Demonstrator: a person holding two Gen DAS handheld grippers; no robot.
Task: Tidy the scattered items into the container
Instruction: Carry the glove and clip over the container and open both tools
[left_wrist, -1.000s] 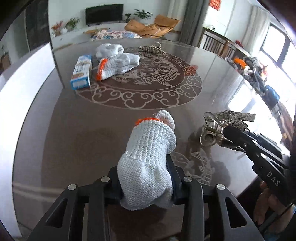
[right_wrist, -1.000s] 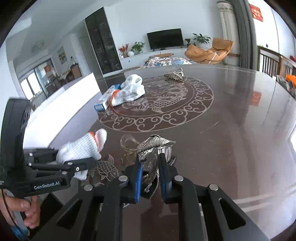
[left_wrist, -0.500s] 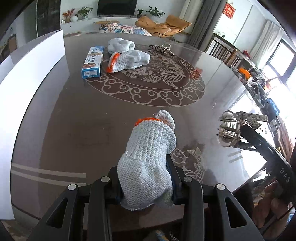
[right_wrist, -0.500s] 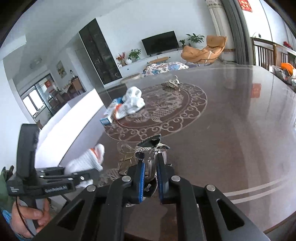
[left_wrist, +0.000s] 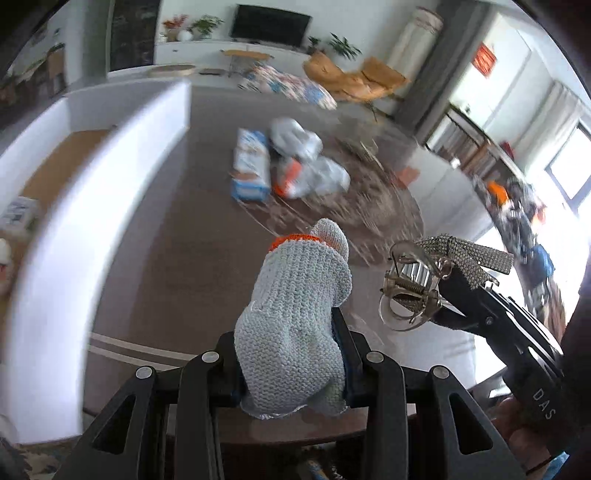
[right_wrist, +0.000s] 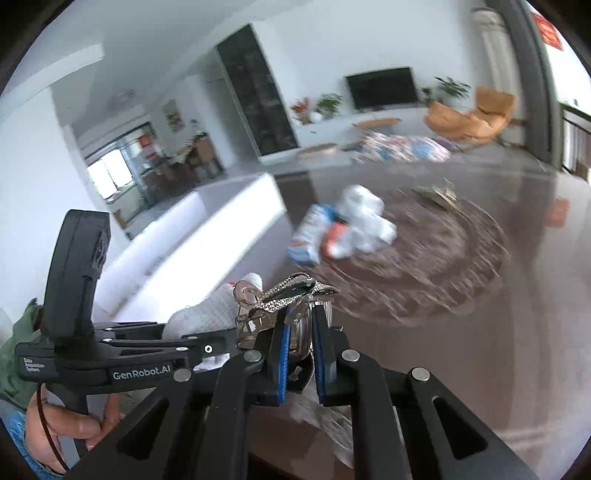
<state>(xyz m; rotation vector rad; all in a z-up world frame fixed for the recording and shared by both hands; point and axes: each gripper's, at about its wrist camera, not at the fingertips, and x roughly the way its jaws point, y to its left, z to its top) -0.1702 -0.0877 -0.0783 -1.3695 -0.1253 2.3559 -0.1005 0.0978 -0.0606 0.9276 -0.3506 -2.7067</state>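
Observation:
My left gripper (left_wrist: 291, 354) is shut on a white knitted glove with an orange cuff (left_wrist: 295, 314), held above the near edge of the dark round table (left_wrist: 166, 266). My right gripper (right_wrist: 299, 350) is shut on a silver sparkly hair clip (right_wrist: 284, 306), which also shows in the left wrist view (left_wrist: 424, 284) just right of the glove. A blue and white box (left_wrist: 251, 170), two more white gloves (left_wrist: 314, 177) and another silver clip (left_wrist: 362, 147) lie far out on the table. A white-walled container (left_wrist: 92, 192) stands to the left.
The container's cardboard-coloured floor (left_wrist: 62, 162) shows with a small box (left_wrist: 14, 214) in it. The table's near edge (left_wrist: 295, 435) is just below my grippers. Chairs and clutter (left_wrist: 524, 214) stand at the right.
Both grippers have lifted and swung left toward the white container, carrying the glove and the clip. The view is motion-blurred now.

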